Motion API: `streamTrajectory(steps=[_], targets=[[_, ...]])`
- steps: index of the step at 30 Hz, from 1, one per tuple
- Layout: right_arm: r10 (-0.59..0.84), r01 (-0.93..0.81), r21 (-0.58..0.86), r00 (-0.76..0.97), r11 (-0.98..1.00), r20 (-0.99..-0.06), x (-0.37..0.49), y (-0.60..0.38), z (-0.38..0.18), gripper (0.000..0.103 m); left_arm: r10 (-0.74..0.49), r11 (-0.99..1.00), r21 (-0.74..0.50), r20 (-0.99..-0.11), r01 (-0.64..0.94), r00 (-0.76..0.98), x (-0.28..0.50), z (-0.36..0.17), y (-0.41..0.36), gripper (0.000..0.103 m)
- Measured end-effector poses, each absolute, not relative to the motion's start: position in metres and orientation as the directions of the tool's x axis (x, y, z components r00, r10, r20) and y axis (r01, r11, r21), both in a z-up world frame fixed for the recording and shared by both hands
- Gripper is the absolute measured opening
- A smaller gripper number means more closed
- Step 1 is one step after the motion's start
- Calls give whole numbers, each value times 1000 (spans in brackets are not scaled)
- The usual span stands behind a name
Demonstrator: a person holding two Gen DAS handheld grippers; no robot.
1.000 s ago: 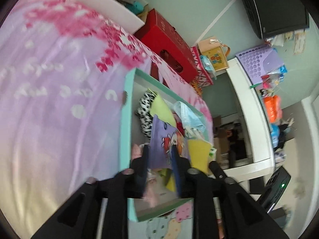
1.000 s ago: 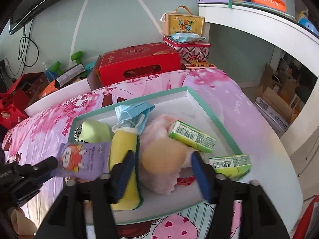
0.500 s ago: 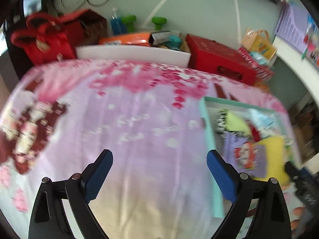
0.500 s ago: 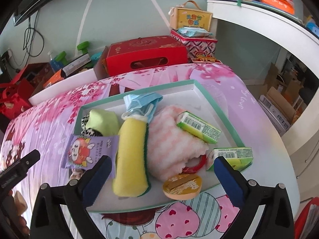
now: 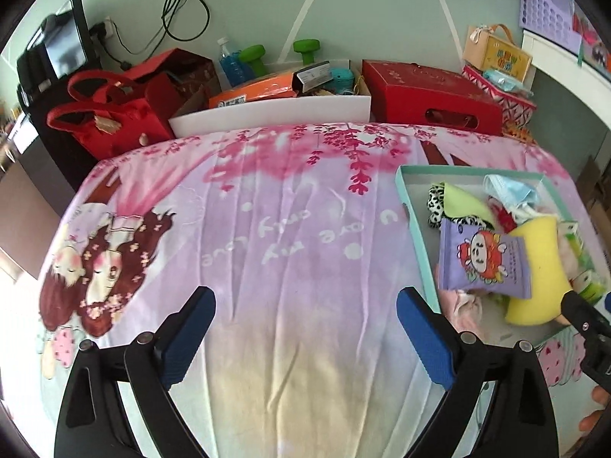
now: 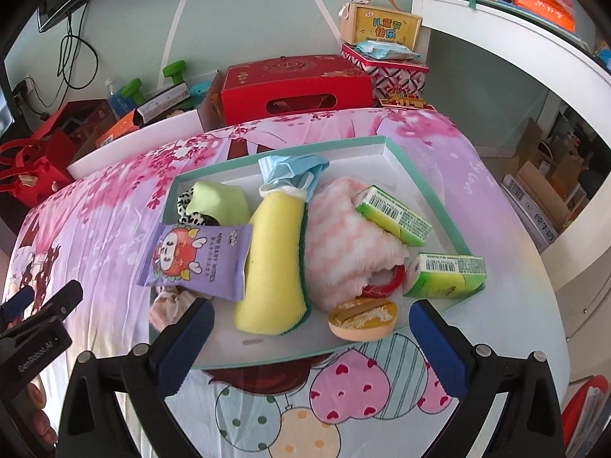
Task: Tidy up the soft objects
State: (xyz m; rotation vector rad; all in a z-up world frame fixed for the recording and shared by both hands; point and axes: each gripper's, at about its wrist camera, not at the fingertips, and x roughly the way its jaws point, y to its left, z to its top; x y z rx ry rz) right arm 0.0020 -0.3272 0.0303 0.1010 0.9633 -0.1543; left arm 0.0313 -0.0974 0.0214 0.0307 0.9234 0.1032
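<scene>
A teal-rimmed tray (image 6: 431, 194) lies on the pink bedspread, full of items. A purple wipes pack (image 6: 194, 259) leans over its left rim, beside a yellow sponge (image 6: 275, 263), a pink fluffy cloth (image 6: 343, 244), a blue face mask (image 6: 294, 168) and a green cloth (image 6: 217, 198). Two green boxes (image 6: 393, 215) and an orange round piece (image 6: 362, 318) lie there too. My right gripper (image 6: 309, 316) is open at the tray's near edge, gripping nothing. My left gripper (image 5: 305, 297) is open over bare bedspread, left of the tray (image 5: 404, 198), and is empty.
A red box (image 6: 298, 84) and a white bin (image 5: 275, 114) of clutter stand beyond the bed's far edge, with red bags (image 5: 110, 118) at the far left. A white desk (image 6: 515, 45) curves along the right, with cardboard boxes (image 6: 534, 198) below it.
My left gripper let go of the purple wipes pack, opened wide and swung left off the tray. My right gripper opened off the orange round piece, which now lies at the tray's front.
</scene>
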Motion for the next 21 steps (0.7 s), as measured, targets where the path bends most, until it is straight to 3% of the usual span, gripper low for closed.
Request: streamTrajectory(steps=[7, 21], targets=[[-85, 166, 12, 566, 986, -820, -8, -326, 36, 103, 198, 980, 156, -784, -123, 588, 19, 21, -105, 96], [-84, 141, -6, 559, 990, -825, -18, -319, 35, 103, 198, 980, 171, -803, -100, 563, 4, 14, -110, 96]])
